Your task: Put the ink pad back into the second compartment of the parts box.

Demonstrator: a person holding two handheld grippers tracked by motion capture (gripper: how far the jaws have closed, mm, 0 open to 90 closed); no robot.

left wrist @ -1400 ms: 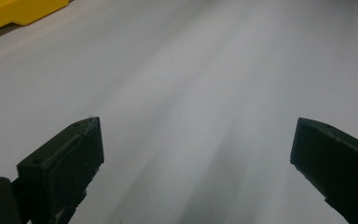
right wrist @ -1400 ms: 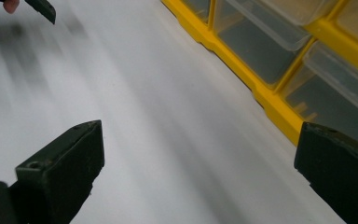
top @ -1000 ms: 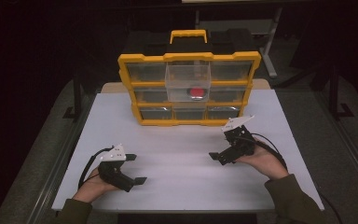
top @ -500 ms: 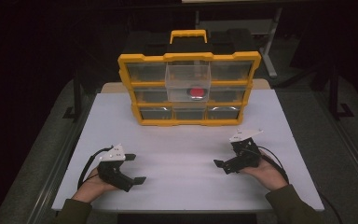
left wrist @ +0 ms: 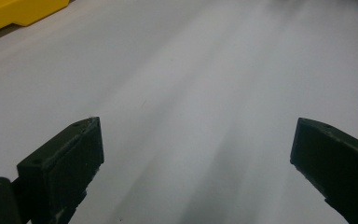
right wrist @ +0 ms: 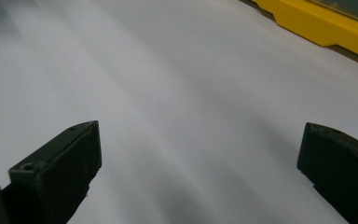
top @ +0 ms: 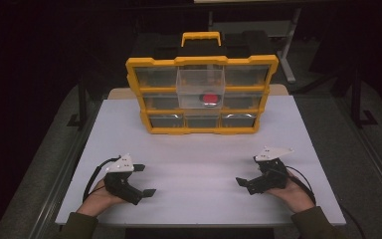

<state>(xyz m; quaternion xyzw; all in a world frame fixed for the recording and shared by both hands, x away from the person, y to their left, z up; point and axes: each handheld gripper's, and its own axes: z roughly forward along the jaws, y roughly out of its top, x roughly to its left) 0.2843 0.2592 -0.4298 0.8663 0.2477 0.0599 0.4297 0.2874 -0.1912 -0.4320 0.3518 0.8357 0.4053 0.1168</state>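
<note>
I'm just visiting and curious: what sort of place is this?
Probably a lab or workshop bench. A plain white table holds a yellow drawer organiser, one clear drawer pulled out, and a person holds the left tool and right tool.

No text, label, brand, number or sign can be read on the yellow organiser case (top: pixel 202 94) or the white worktop (top: pixel 199 159).

The white table (top: pixel 199 154) lies bare between the left gripper (top: pixel 144 180) and right gripper (top: pixel 248 178), and from both up to the yellow organizer (top: pixel 201 94). The organizer blocks the far edge; one clear drawer (top: pixel 201 87) juts forward from its front.
</note>
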